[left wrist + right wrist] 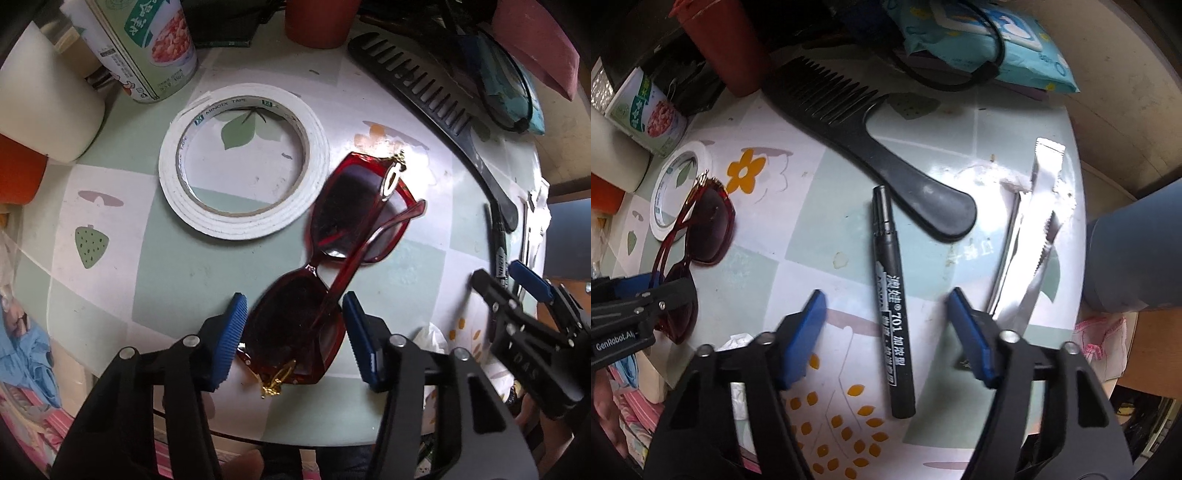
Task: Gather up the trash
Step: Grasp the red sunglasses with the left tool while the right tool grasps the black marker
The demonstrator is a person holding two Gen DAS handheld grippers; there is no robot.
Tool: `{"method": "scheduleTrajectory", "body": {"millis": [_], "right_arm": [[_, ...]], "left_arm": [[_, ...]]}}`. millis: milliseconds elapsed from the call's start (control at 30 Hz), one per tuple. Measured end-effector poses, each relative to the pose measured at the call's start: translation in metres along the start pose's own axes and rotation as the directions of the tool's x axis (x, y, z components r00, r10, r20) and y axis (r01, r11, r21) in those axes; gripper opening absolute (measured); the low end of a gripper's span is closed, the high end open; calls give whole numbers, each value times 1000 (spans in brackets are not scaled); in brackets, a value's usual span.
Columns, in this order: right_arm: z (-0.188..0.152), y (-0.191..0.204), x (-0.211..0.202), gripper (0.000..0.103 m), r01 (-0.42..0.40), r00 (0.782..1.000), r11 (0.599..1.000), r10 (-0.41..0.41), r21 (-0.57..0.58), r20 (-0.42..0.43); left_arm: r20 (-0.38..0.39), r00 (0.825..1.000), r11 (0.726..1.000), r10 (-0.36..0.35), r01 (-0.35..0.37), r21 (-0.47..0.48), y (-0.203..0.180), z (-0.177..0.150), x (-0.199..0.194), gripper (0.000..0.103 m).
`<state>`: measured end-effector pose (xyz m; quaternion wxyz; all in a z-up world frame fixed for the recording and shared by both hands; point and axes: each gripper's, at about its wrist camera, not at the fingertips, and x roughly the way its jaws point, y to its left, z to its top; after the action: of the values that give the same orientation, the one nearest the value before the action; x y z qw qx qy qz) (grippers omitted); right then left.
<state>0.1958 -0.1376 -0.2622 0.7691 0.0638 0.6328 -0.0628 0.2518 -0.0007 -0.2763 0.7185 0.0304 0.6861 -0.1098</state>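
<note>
Red-framed sunglasses (332, 221) lie folded on the patterned table (166, 266). My left gripper (294, 297) points down over them with one lens between its blue pads; the pads stand close on both sides and a thin gap shows at the left pad. In the right wrist view a black marker (890, 306) lies between the pads of my right gripper (885, 295), which is open with room on each side. Torn silver foil wrappers (1034, 229) lie just right of that gripper. A crumpled white tissue (430, 336) sits at the table's near edge between the two grippers.
A white tape roll (243, 221) lies beside the sunglasses, and a black comb (857, 122) lies beyond the marker. A green can (147, 48), a red cup (317, 22) and a blue tissue pack (979, 40) crowd the back. A person's blue-clad leg (1134, 251) is at the right.
</note>
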Motion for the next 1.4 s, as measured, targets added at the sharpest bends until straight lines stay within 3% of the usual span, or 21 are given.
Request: {"method": "scheduleTrajectory", "body": {"millis": [167,233,300,500,533,1400], "right_arm": [[-2,-5,-3,41,-2,1000,1000,2,1,12],[-2,-6,-5,24,-14,1000,1000,14,-5,19],[-2,-5,-5,15,-18,1000,1000,19,-19,21],[-2,-7,-3,15,-47,999,999,47,7,19],[-3,-7,-3,15,-53,998,999,53,10,18],[8,-1,-43,15,-134,988,991,133,6,84]], "left_arm": [[-2,1000,1000,-17,17,-11,9,-15,-4,50],[1,1000,1000,-24,24,-17,10,-20,-5,48],[2,999,999,-32,33,-21,11,-24,-9,46],[13,999,998,-52,52,-18,15,-33,-18,25],[13,998,998,-64,64,-17,16,-33,-19,15],[64,989,990,-135,137,-31,31,-33,-69,9]]}}
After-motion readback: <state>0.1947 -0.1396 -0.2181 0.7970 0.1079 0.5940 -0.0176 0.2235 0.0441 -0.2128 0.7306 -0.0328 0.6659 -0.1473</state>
